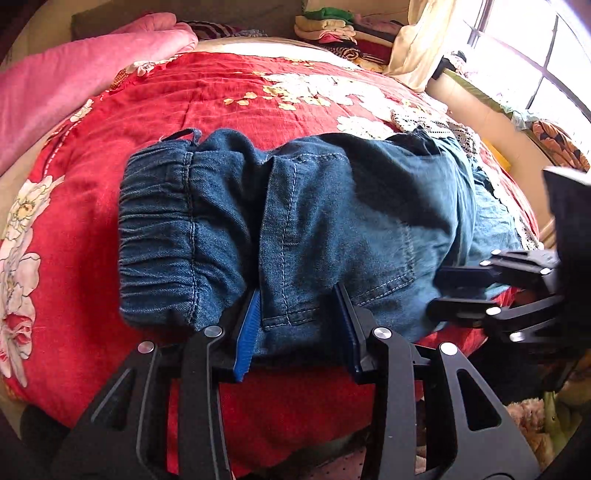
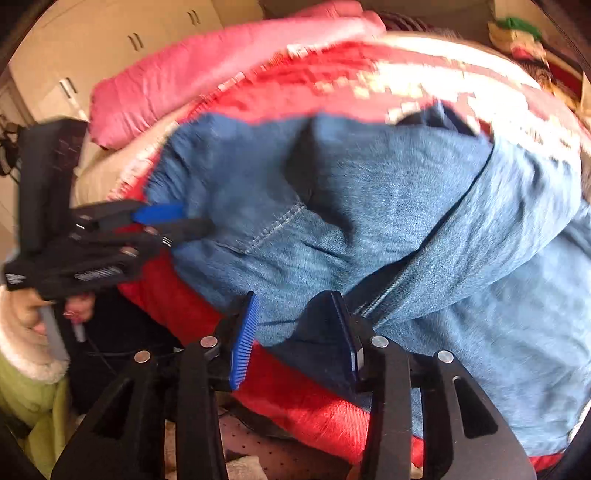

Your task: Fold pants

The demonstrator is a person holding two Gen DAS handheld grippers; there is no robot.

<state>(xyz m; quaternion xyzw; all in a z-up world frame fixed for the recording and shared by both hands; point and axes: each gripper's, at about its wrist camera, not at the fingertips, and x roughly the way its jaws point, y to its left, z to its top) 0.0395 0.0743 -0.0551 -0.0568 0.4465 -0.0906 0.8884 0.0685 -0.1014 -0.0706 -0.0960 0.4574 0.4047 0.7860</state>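
Lying across a red floral bedspread [image 1: 221,96] on a bed, the folded denim pants [image 1: 332,221] fill the middle of both views, elastic waistband [image 1: 159,229] toward the left of the left wrist view. The left gripper [image 1: 301,332] meets the near edge of the pants, its jaws partly apart with a fold of denim between the blue pads [image 1: 245,339]; whether the pads press on it cannot be told. The right gripper [image 2: 295,332] stands likewise at the near edge farther right, jaws partly apart around denim, that view blurred. A pink blanket [image 1: 74,74] lies at the bed's far left, stacked clothes [image 1: 340,33] beyond.
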